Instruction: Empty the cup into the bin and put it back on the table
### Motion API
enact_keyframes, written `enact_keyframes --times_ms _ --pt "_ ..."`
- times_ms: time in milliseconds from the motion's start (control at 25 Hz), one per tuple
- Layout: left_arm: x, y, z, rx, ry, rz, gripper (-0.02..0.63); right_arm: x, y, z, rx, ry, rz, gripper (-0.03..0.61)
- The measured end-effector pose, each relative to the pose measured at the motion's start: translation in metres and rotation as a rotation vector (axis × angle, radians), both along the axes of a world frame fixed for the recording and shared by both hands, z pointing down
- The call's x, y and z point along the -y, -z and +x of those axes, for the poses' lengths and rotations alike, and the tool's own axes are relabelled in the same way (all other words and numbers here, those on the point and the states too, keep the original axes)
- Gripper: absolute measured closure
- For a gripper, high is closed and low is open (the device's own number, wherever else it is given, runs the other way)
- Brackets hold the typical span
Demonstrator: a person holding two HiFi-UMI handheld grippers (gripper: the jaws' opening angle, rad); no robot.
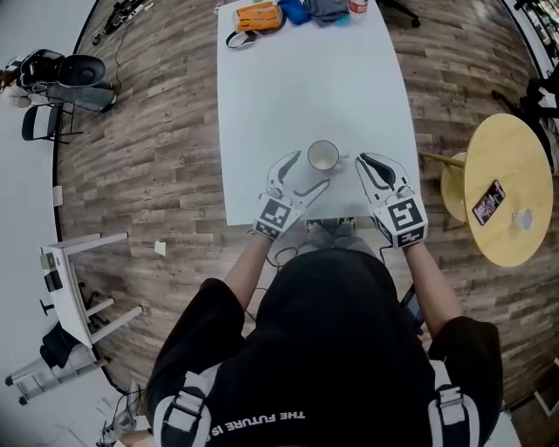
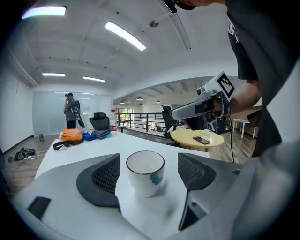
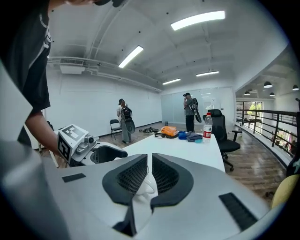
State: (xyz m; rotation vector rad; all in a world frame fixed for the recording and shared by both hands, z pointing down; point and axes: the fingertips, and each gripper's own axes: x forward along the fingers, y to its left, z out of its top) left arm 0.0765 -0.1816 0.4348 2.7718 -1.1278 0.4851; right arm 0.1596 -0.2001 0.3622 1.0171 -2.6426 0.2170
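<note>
A white cup (image 1: 323,155) with a dark rim and a small blue mark stands upright on the white table (image 1: 297,79), near its front edge. My left gripper (image 1: 312,170) is open around it. In the left gripper view the cup (image 2: 145,171) sits between the two dark pads (image 2: 105,176) with a gap on each side, and it looks empty. My right gripper (image 1: 365,162) is just right of the cup, apart from it, with its jaws shut (image 3: 150,176). A small white shape shows in the slit between its pads; I cannot tell what it is.
An orange bag (image 1: 258,16), blue cloth items (image 1: 306,10) and a water bottle (image 3: 207,125) lie at the table's far end. A round yellow side table (image 1: 507,148) with a phone (image 1: 488,202) stands to the right. People stand far off (image 3: 123,119).
</note>
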Motion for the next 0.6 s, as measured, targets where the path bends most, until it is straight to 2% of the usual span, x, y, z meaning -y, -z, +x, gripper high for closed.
enact_keyframes --times_ms 80,160,280,400,600 --pt "0.004 -0.012 0.001 0.007 -0.028 -0.017 0.238 0.002 -0.018 -0.006 -0.035 0.023 -0.027 0.546" --pt "0.009 -0.023 0.002 0.003 -0.046 -0.043 0.233 0.005 -0.039 -0.012 -0.079 0.048 -0.06 0.453" --pt "0.013 -0.04 0.0 -0.006 -0.055 -0.082 0.227 0.009 -0.073 -0.018 -0.137 0.064 -0.097 0.453" --pt "0.022 -0.052 0.004 -0.003 -0.067 -0.087 0.225 0.02 -0.104 -0.019 -0.181 0.075 -0.117 0.453" --pt "0.034 -0.069 0.012 0.001 -0.127 -0.088 0.225 0.039 -0.137 -0.022 -0.189 0.067 -0.126 0.453"
